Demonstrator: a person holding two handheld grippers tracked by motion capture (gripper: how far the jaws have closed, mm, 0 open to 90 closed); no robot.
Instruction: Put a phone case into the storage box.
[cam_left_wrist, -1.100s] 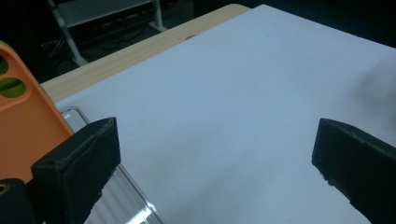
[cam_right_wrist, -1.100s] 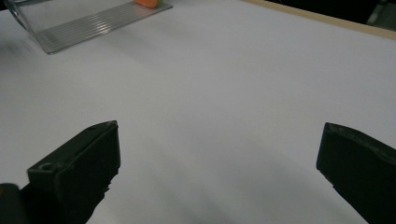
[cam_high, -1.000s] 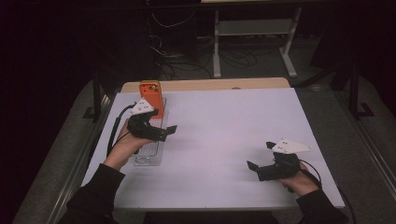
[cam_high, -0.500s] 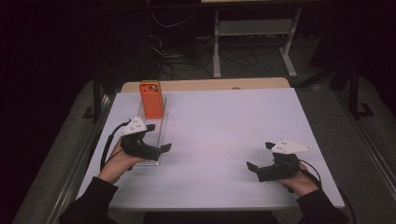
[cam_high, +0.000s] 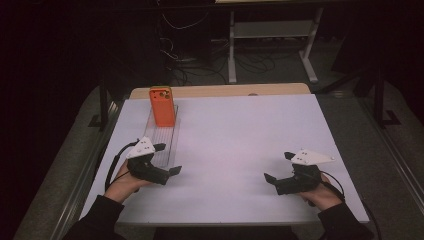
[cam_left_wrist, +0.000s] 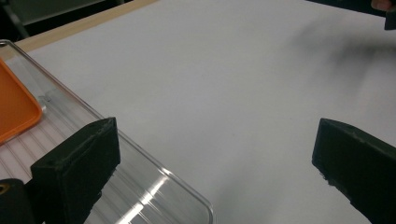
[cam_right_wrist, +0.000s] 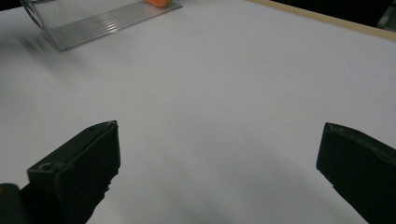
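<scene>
Tray (cam_high: 165, 142) (clear, ribbed) lies lengthwise on the left side of the white table (cam_high: 240, 145), near end just beside the left gripper (cam_high: 167, 159). Left gripper: jaws spread wide, nothing between them; in its own view one jaw hangs over the tray's near corner, the other over bare table. Right gripper (cam_high: 278, 167) sits low at the near right, well apart from the tray, jaws equally wide, gripping nothing. Farther back, an orange case (cam_high: 162, 106) rests on the tray's far end, near the table's wooden far edge.
</scene>
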